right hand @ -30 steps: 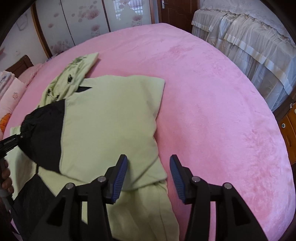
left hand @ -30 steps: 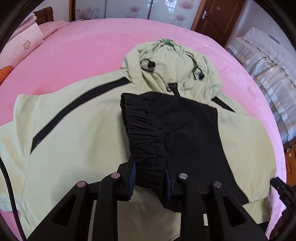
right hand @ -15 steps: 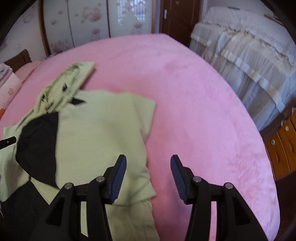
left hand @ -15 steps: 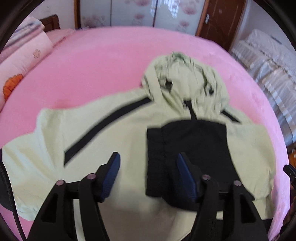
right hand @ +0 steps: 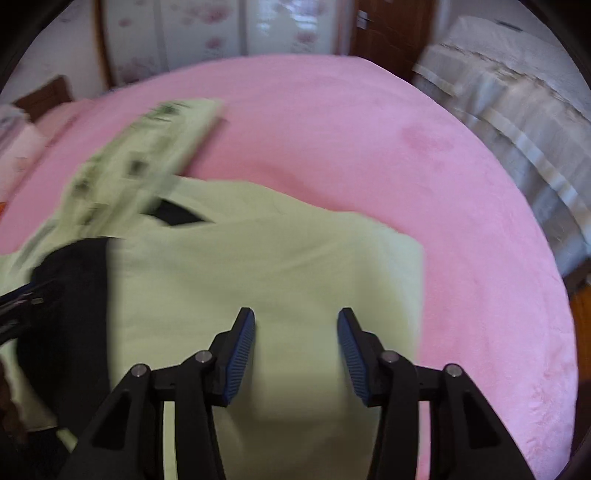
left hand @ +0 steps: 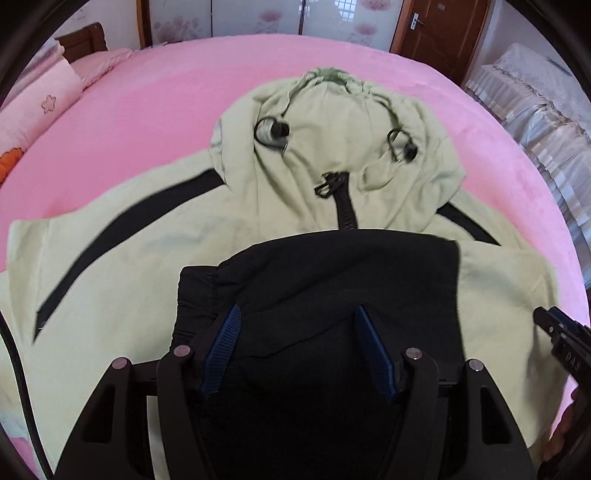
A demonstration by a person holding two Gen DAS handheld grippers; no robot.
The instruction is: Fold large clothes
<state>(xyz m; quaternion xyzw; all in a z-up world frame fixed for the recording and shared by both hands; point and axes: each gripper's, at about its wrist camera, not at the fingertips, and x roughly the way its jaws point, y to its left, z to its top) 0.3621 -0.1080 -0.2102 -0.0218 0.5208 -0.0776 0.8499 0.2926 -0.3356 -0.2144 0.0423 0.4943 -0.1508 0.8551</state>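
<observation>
A pale green hooded jacket (left hand: 332, 122) with black stripes lies spread on the pink bed (left hand: 147, 92). A black part of the jacket (left hand: 332, 273) is folded over its middle. My left gripper (left hand: 297, 314) hovers open over this black fold, its pads touching nothing. In the right wrist view the folded green sleeve side (right hand: 277, 258) lies under my right gripper (right hand: 295, 317). Its jaws are closing with no fabric pinched between them. The right gripper's tip (left hand: 561, 339) shows at the jacket's right edge. The left gripper (right hand: 18, 299) shows blurred at the left rim.
Pink pillows (left hand: 40, 99) lie at the bed's far left. A second bed with a pale frilled cover (left hand: 535, 110) stands to the right. Behind are a brown door (left hand: 439, 33) and flowered wardrobe panels (left hand: 258, 18). Bare pink bed (right hand: 461, 221) spreads right of the jacket.
My left gripper let go of the black elastic cuff, opened, drew back, then came in over the black fold. My right gripper moved left over the green fold and its jaws narrowed.
</observation>
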